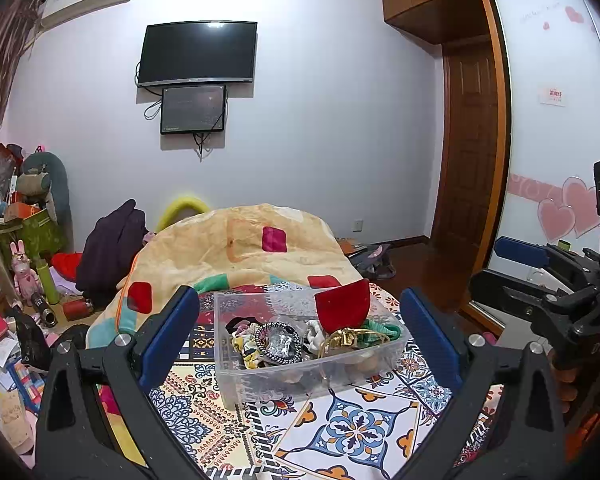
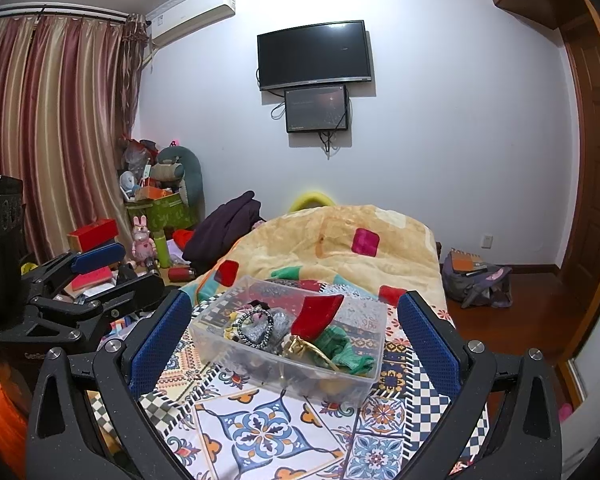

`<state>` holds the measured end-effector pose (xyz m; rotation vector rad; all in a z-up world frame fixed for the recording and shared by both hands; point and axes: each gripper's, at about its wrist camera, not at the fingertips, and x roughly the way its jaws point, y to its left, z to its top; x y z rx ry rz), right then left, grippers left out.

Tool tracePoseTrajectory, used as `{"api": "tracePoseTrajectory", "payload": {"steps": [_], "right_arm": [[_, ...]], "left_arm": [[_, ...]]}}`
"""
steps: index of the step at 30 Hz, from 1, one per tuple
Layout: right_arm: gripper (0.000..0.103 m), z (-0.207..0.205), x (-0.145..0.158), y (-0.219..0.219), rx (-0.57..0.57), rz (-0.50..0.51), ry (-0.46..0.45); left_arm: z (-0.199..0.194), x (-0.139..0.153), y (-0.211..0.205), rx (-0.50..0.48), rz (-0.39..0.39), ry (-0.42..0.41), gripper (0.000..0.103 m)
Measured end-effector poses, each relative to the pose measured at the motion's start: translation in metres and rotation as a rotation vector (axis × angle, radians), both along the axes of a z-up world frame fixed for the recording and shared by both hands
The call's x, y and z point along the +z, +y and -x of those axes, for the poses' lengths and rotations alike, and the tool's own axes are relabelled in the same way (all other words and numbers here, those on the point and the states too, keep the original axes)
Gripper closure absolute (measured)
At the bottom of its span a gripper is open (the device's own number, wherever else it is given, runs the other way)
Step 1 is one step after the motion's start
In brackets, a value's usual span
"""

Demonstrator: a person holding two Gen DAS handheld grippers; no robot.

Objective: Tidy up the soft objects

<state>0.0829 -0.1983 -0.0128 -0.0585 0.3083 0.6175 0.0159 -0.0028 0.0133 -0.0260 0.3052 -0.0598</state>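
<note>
Right now my left claw and right claw gape wide, holding nothing. Just ahead, a clear box of soft bits sits on the patterned bedspread; beyond, quilt, television.

Both wrist cameras sit low over the patterned bedspread, looking forward along their own blue-padded fingers toward the far wall with the television. The left view stands left of the right one: each catches the other gripper at its edge, the right gripper and the left gripper. Both share the clear plastic box, close ahead, and the quilt behind it.
</note>
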Motion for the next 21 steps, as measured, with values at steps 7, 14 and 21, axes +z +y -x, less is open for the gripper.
{"api": "tracePoseTrajectory", "payload": {"steps": [7, 14, 21], "right_arm": [[0.000, 0.0015, 0.0008, -0.0002, 0.000, -0.003, -0.001], [0.000, 0.0017, 0.0005, -0.0003, 0.000, -0.002, -0.001], [0.000, 0.0013, 0.0007, -0.0001, 0.001, -0.003, -0.001]], "left_arm": [[0.0001, 0.0002, -0.0005, 0.000, -0.001, -0.002, 0.001], [0.0012, -0.0016, 0.0004, -0.008, -0.006, 0.005, 0.001], [0.0021, -0.0016, -0.0026, -0.015, -0.013, 0.001, 0.001]]}}
